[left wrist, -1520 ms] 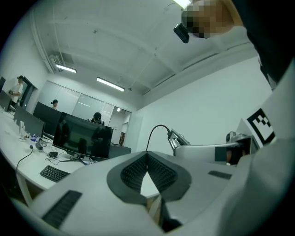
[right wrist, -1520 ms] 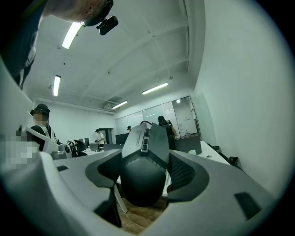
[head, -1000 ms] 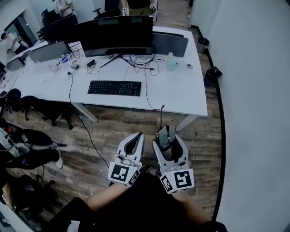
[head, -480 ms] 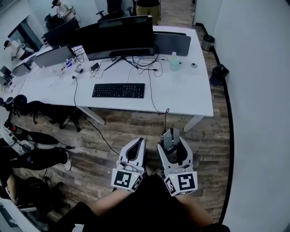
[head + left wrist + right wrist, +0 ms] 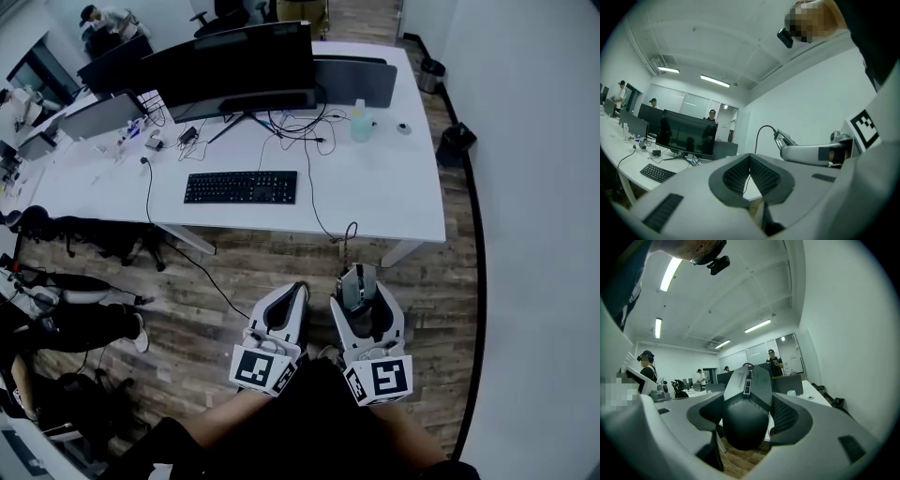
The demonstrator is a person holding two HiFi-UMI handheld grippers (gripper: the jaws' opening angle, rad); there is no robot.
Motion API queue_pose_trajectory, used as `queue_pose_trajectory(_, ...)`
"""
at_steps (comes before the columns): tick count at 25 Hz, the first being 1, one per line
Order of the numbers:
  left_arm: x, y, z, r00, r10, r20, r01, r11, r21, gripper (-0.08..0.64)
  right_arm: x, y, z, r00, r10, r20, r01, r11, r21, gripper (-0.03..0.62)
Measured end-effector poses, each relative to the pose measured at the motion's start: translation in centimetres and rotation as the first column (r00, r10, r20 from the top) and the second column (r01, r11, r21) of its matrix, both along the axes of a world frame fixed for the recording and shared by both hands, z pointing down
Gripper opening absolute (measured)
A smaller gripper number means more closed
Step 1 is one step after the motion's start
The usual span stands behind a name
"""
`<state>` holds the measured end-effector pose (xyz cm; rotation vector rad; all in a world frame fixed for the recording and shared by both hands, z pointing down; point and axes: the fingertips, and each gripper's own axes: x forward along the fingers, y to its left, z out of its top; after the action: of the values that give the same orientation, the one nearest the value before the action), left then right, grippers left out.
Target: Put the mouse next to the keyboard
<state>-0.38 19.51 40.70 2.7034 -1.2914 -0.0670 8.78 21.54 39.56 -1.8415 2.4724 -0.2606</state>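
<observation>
My right gripper (image 5: 360,281) is shut on a black wired mouse (image 5: 354,288), held over the wooden floor in front of the desk. Up close in the right gripper view the mouse (image 5: 747,404) fills the space between the jaws, its cable rising from the front. The left gripper (image 5: 296,291) hangs beside it, shut with nothing in it; its pads (image 5: 738,174) meet in the left gripper view. A black keyboard (image 5: 241,187) lies on the white desk (image 5: 394,202), seen also as the keyboard (image 5: 658,172) far left.
A wide black monitor (image 5: 230,67) stands behind the keyboard with tangled cables (image 5: 300,127), a clear bottle (image 5: 360,122) and a grey divider (image 5: 354,82). Chairs and bags (image 5: 66,300) sit at the left. Several people stand in the background. A white wall (image 5: 534,187) runs along the right.
The view has shifted slightly, so the desk now sits a little lower and nearer. Both grippers hold the same pose, the mouse still clamped in the right one.
</observation>
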Motion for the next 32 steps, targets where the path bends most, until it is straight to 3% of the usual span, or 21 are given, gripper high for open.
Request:
queue_pose_trajectory(8, -0.7, -6.3, 1.2, 1.000, -0.012, -0.016, 0.011, 0.999, -0.041, 0.003, -0.5, -5.7, 2.0, 1.000, -0.004, -0.004, 0.004, 0.998, -0.066, 0.308)
queue_pose_trajectory(22, 0.8, -19.0, -0.2, 0.991, 0.060, -0.117, -0.066, 0.997, -0.051, 0.003, -0.2, -17.4, 0.1, 0.997, 0.043, -0.061, -0.048, 0.995, -0.092, 0.308)
queue_pose_trajectory(32, -0.4, -26.4, 0.1, 0.991, 0.074, -0.108, -0.082, 0.994, -0.066, 0.003, -1.0, -24.7, 0.2, 0.995, 0.080, -0.058, -0.086, 0.990, -0.108, 0.308)
